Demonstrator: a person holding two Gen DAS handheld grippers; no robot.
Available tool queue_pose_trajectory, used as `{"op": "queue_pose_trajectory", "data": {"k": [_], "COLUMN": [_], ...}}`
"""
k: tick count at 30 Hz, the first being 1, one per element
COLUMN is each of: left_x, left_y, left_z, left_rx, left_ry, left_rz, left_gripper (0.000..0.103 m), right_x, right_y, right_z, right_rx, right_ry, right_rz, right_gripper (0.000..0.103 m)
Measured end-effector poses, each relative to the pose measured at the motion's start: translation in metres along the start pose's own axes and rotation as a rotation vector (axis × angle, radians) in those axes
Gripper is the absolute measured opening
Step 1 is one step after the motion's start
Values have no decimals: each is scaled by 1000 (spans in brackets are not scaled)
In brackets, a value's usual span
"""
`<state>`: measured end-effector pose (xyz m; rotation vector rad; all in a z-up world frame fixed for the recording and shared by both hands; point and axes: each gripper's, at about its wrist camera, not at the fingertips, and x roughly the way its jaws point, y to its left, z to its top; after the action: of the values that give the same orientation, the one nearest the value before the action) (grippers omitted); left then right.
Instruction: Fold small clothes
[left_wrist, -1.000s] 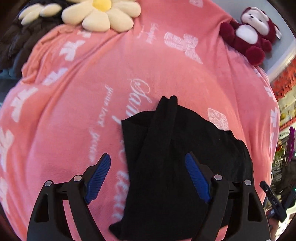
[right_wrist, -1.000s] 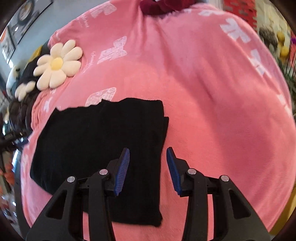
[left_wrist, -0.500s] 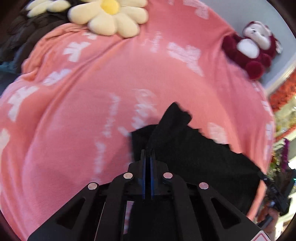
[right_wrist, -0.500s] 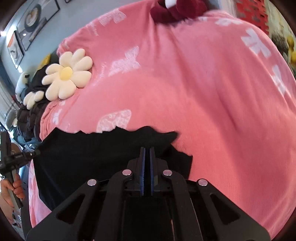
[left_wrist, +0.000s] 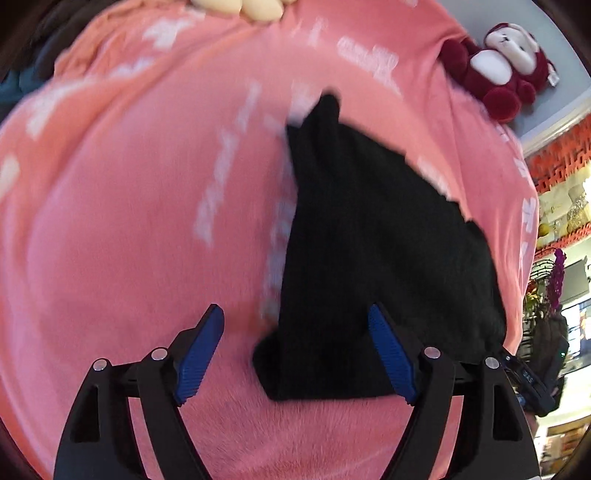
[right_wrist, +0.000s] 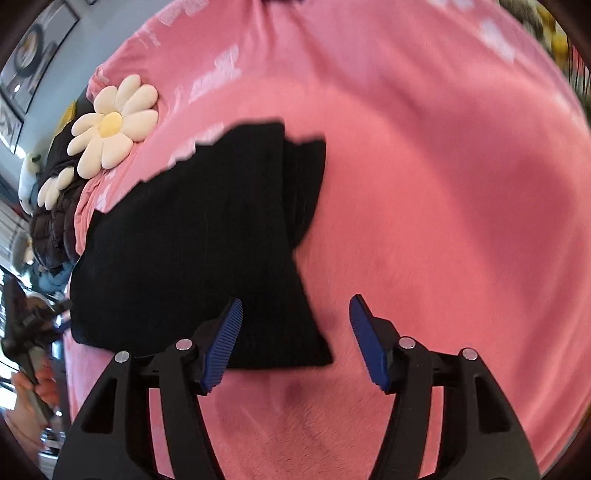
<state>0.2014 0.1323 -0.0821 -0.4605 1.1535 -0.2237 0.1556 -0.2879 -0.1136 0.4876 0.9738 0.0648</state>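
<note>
A small black garment (left_wrist: 369, 236) lies folded on a pink blanket (left_wrist: 129, 221). My left gripper (left_wrist: 295, 350) is open and empty, its blue pads astride the garment's near left corner, just above it. In the right wrist view the same garment (right_wrist: 207, 236) lies left of centre. My right gripper (right_wrist: 295, 339) is open and empty over the garment's near right corner; its left pad (right_wrist: 223, 341) is over the cloth and its right pad (right_wrist: 367, 343) over bare blanket.
A daisy-shaped cushion (right_wrist: 110, 125) and dark clothing (right_wrist: 51, 221) lie at the blanket's far left edge. A red and white plush toy (left_wrist: 498, 70) sits at the far right edge. Shelves and flowers (left_wrist: 554, 280) stand beyond the right edge.
Both grippers were shut on the garment's near edge half a second ago. Both have now opened, let it go and drawn back; the garment lies flat, folded narrower.
</note>
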Motion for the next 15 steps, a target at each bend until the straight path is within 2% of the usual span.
{"op": "queue_pose_trajectory", "data": {"k": [1,3,4,5,6,9,11,13,14,15], "left_x": [0,1,1,2,4,-25,-45,-43,-35,-26], "left_y": [-1,-6,-9,-11,-11,-13,-14,-9,-6,-4], "left_z": [-4,-4,-3,1,3,3,-1,-14,-20,-26], "left_rx": [4,19,21,23,10,11,29,18,23,34], "left_ry": [-35,-46,-31,13,61,67,73,118,141,158], "left_rz": [10,6,-19,-64,-98,-130,-127,-115,-90,-51], "left_gripper": [77,75,44,17,7,6,5,5,5,6], "right_x": [5,6,6,1,-10,-50,-60,-44,-31,-22], "right_y": [-1,-1,-2,-2,0,6,3,-6,-9,-14], "right_z": [-1,3,8,10,13,11,-1,-20,-29,-38], "right_rx": [29,47,90,105,91,33,-2,-48,-75,-93], "right_ry": [-2,-4,17,14,-1,-20,-6,74,120,126], "right_rz": [19,55,89,101,117,139,100,34,-25,-61], "right_gripper": [60,34,6,6,6,4,4,4,4,7]}}
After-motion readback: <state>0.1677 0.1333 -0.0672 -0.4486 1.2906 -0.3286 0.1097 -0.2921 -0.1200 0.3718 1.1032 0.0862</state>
